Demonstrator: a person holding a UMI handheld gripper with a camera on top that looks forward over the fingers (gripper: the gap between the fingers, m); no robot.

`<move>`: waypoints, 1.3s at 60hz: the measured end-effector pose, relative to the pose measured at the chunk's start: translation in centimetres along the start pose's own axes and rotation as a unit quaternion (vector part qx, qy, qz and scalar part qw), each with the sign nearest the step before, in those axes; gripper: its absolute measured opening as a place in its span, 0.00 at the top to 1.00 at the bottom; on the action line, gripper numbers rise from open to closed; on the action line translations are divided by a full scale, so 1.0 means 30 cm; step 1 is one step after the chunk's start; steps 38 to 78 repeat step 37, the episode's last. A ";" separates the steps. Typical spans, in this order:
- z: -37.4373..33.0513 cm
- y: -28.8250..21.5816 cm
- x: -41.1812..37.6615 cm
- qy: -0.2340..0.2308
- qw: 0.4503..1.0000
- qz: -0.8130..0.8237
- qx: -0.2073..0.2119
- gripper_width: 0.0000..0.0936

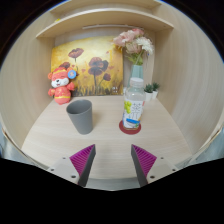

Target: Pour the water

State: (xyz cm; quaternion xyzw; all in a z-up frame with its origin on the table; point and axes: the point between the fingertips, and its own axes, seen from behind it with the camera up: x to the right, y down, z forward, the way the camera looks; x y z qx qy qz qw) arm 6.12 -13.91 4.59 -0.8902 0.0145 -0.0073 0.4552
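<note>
The gripper [113, 163] hovers above the desk's [50, 135] near edge, its fingers [83, 160] spread and holding nothing. Beyond them, mid-desk, stands a grey cup [80, 115]; to its right a capped water bottle [133, 103] rests on a red coaster [130, 128].

Risks:
- An off-centre grip may tip the tall bottle.
- The cap appears closed; pouring is blocked until removal.
- The toy [62, 85] and flower vase [136, 62] near the back edge limit clearance.
</note>
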 end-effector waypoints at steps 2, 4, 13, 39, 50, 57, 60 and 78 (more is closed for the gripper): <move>-0.039 -0.026 -0.030 -0.001 1.000 0.003 0.005 0.23; -0.074 -0.055 -0.062 -0.004 1.000 0.005 0.011 0.23; -0.209 -0.198 -0.201 -0.026 0.999 -0.004 0.041 0.23; -0.383 -0.345 -0.330 -0.033 0.995 -0.032 0.092 0.23; -0.383 -0.345 -0.330 -0.033 0.995 -0.032 0.092 0.23; -0.383 -0.345 -0.330 -0.033 0.995 -0.032 0.092 0.23; -0.383 -0.345 -0.330 -0.033 0.995 -0.032 0.092 0.23; -0.383 -0.345 -0.330 -0.033 0.995 -0.032 0.092 0.23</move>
